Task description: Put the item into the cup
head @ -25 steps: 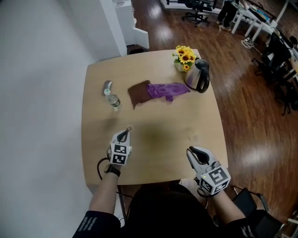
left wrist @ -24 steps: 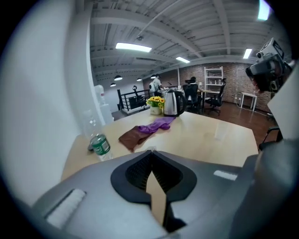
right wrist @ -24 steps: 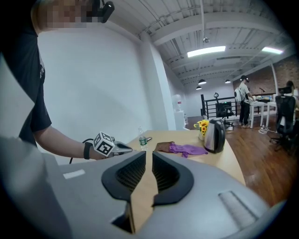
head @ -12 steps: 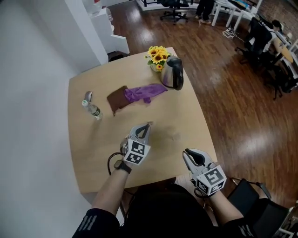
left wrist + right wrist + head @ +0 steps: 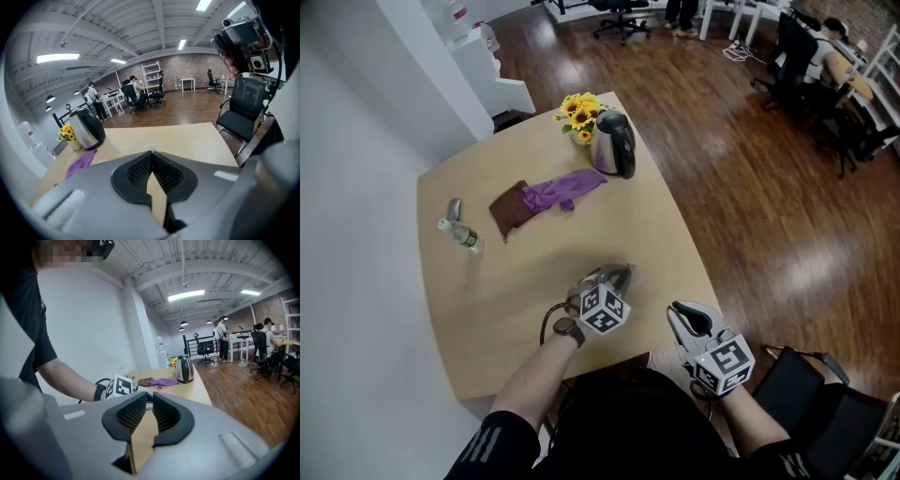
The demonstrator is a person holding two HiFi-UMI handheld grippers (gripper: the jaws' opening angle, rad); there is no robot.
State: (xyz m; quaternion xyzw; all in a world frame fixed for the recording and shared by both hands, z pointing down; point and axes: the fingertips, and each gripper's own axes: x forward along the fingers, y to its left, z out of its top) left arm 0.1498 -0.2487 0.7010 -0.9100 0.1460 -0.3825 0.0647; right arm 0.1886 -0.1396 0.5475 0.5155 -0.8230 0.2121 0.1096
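My left gripper (image 5: 625,271) hovers over the front middle of the wooden table (image 5: 516,291), shut with nothing between its fingers; in the left gripper view its tips (image 5: 151,153) meet over bare tabletop. My right gripper (image 5: 677,310) is at the table's front right corner, shut and empty (image 5: 150,393), pointing towards the left gripper's marker cube (image 5: 120,386). A small silvery object (image 5: 454,208) and a clear water bottle (image 5: 461,236) lie at the far left. I can make out no cup for certain.
A steel kettle (image 5: 614,145) and a pot of yellow flowers (image 5: 579,111) stand at the far right corner. A purple cloth (image 5: 562,190) overlaps a brown cloth (image 5: 510,210) beside them. A black chair (image 5: 243,112) stands off the table's right side. People sit at desks far behind.
My left gripper has swept from the table's front left to the front middle and rolled over. The right gripper shifted only a little. The view has swung, so the table sits further left.
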